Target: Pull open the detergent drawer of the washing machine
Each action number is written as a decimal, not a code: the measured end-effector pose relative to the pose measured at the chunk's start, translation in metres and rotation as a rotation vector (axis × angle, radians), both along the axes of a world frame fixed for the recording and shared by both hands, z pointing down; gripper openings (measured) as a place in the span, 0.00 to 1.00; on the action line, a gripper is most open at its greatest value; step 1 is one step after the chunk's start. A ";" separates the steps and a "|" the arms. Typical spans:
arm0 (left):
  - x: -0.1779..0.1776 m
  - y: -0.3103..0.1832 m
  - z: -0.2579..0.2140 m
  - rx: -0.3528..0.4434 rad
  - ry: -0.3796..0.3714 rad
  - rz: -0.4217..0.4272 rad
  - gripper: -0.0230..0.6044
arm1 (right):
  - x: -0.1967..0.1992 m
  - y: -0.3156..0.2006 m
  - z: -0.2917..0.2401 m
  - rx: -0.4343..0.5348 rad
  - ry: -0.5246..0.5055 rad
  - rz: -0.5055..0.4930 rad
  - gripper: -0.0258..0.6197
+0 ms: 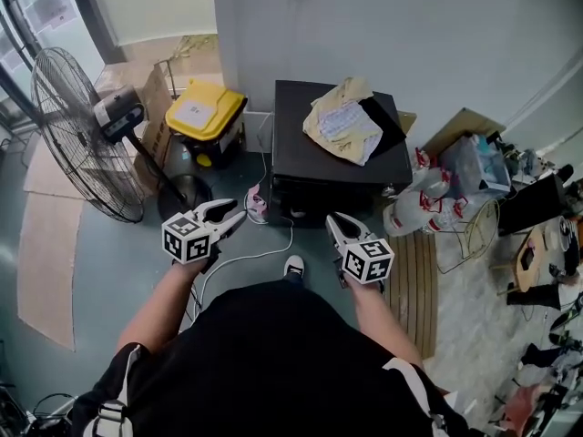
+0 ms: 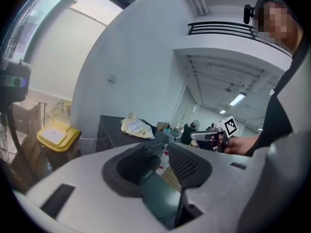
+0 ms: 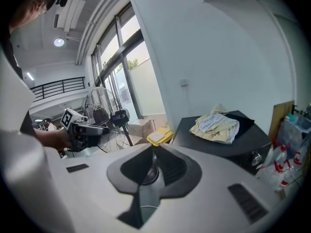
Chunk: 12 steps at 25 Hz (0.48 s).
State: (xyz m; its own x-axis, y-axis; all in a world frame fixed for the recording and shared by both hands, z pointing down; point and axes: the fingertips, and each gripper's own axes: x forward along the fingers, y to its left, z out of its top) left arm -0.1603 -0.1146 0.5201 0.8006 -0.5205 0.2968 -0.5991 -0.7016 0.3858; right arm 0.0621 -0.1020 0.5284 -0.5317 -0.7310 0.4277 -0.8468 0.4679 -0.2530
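The black washing machine [image 1: 305, 167] stands against the white wall, with crumpled yellow and white clothes [image 1: 344, 121] on its top. Its front face is steeply foreshortened, and I cannot make out the detergent drawer. My left gripper [image 1: 232, 211] hovers above the floor to the left of the machine's front, its jaws open and empty. To the right of the front my right gripper [image 1: 333, 223] is held short of the machine, shut on nothing. The left gripper view shows the machine [image 2: 112, 130] beyond the spread jaws. The right gripper view shows the machine [image 3: 243, 144] off to the right.
A large standing fan [image 1: 77, 135] and a yellow-lidded bin [image 1: 205, 112] are at the left. Plastic bags with bottles [image 1: 437, 189] and a slatted wooden board [image 1: 414, 280] are at the right. A white cable [image 1: 264, 253] and shoes [image 1: 293, 267] lie on the floor in front.
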 end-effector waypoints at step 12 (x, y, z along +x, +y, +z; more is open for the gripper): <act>0.024 -0.036 0.008 -0.024 -0.004 -0.007 0.29 | 0.018 -0.040 0.013 -0.038 0.002 -0.025 0.10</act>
State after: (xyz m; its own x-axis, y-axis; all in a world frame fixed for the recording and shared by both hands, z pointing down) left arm -0.1360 -0.1506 0.5284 0.7955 -0.5192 0.3124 -0.6059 -0.6876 0.4002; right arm 0.0796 -0.1420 0.5418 -0.5487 -0.7007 0.4561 -0.8355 0.4790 -0.2693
